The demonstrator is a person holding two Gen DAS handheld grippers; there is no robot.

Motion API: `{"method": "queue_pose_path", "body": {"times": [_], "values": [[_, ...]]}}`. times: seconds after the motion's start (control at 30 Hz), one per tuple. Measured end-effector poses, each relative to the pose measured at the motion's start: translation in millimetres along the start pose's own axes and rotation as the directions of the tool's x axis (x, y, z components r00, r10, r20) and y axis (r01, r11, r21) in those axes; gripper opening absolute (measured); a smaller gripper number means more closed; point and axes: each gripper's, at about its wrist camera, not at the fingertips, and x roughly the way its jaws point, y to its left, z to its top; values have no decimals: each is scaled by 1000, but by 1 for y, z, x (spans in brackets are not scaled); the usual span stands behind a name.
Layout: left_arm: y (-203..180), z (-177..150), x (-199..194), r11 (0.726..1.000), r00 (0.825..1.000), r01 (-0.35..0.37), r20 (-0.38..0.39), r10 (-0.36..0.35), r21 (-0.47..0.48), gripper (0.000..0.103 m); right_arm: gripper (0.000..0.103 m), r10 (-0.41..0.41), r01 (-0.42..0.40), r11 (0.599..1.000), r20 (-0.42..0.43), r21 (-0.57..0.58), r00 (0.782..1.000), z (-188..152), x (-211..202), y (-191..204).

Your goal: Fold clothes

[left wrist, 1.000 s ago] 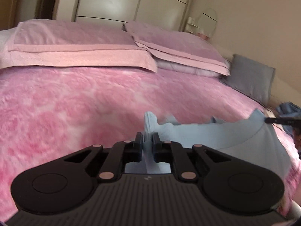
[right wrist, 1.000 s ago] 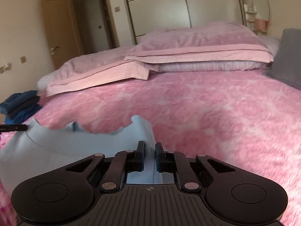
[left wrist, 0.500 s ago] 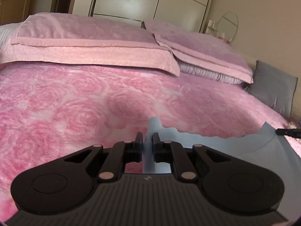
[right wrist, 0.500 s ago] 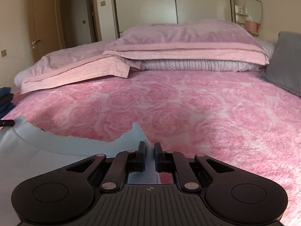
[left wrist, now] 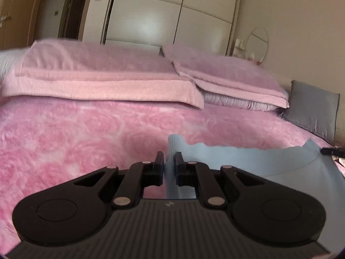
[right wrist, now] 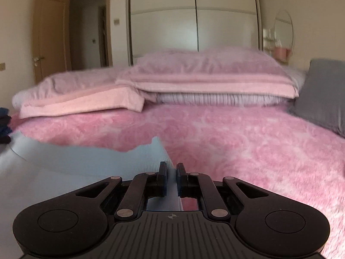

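One big bed fills both views, with a fuzzy pink rose blanket on top. Everything else sits around that bed. Behind its far end stands a white wardrobe, with a brown door to the left of it. Two pink pillows lie across the far end of the bed, and a grey cushion leans at the bed's right side. On the wall past that side hangs a round mirror.

A light blue garment is held over the near part of the bed, stretched between the two grippers. The left gripper pinches one top corner of it, jaws nearly pressed together on the cloth. The right gripper pinches the other top corner the same way, with a strip of blue between its jaws. Some dark blue clothes lie at the left side of the bed.
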Motion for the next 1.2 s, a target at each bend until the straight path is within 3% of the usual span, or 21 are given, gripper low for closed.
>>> {"method": "queue_pose_path", "body": {"times": [0.13, 0.27, 0.3, 0.33, 0.37, 0.4, 0.5, 0.6, 0.7, 0.87, 0.97, 1.07, 1.2], "values": [[-2, -24, 40, 998, 982, -47, -182, 53, 38, 10, 7, -32, 28, 999, -176, -24, 984, -23, 37, 4], [2, -21, 37, 998, 978, -65, -200, 67, 15, 17, 7, -30, 18, 998, -207, -62, 978, -20, 34, 9], [4, -19, 34, 997, 976, -74, -206, 73, 2, 23, 10, -38, 22, 997, -224, -77, 974, -17, 34, 10], [6, -17, 29, 995, 974, -94, -210, 90, -13, 27, 15, -57, 37, 995, -236, -89, 970, -14, 33, 11], [8, -14, 20, 992, 971, -123, -210, 114, -32, 28, 35, -106, 87, 992, -235, -93, 966, -12, 27, 12], [9, -12, 9, 988, 971, -147, -201, 133, -54, 22, 49, -152, 133, 986, -225, -97, 963, -9, 19, 15], [8, -6, -31, 980, 976, -166, -158, 147, -109, 22, 49, -233, 223, 971, -122, -87, 965, 1, -23, 29], [-14, -8, -65, 992, 985, -84, -157, 68, -97, 17, 49, -106, 105, 994, -90, -17, 990, -1, -60, 54], [-51, -20, -72, 999, 980, -14, -199, 6, -40, 16, 49, 33, -35, 999, -96, -26, 995, -9, -76, 94], [-94, -40, -37, 1000, 962, 16, -273, -10, 20, 13, 49, 81, -103, 983, -145, -153, 986, -32, -51, 163], [-95, -54, -17, 994, 954, -48, -290, 73, 93, 12, 49, 7, -32, 991, -187, -134, 982, -52, -41, 144], [-79, -57, -16, 991, 953, -92, -279, 116, 99, 3, 49, -52, 33, 994, -196, -101, 979, -68, -44, 113], [-65, -55, -31, 985, 946, -142, -279, 164, 99, 3, 50, -46, 49, 999, -211, 8, 976, -68, -61, 76]]}}
